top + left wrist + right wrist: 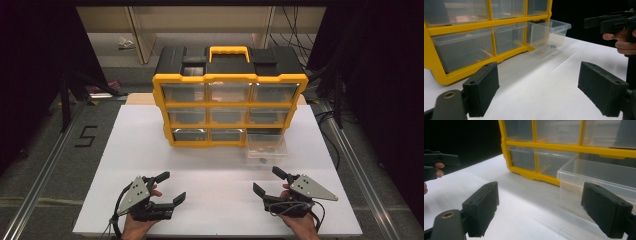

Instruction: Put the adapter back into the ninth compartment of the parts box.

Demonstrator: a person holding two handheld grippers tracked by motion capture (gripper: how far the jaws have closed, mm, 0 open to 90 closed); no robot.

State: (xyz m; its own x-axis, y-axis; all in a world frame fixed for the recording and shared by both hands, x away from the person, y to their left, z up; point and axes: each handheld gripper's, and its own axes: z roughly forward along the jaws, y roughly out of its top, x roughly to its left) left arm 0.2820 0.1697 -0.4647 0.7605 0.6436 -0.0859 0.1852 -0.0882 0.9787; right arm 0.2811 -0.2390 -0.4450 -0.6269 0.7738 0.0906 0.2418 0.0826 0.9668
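Note:
A yellow and black organizer point(230, 77) with clear drawers stands at the back middle of the white table point(135, 150). Its bottom right drawer point(266, 145) is pulled out and rests on the table in front of its slot, with a small dark piece point(262, 160) inside. In the left gripper view the drawer point(549, 33) and the dark piece point(552, 46) lie ahead to the right. Near the front edge, my left gripper point(172, 186) is open and holds nothing. My right gripper point(266, 180) is open too, just short of the drawer point(599, 177).
The organizer's yellow carrying handle point(229, 51) sits on its black top. A "5" mark point(86, 136) is on the floor at the left. Metal rails point(350, 155) run along both sides of the table. Cables point(295, 22) hang at the back right.

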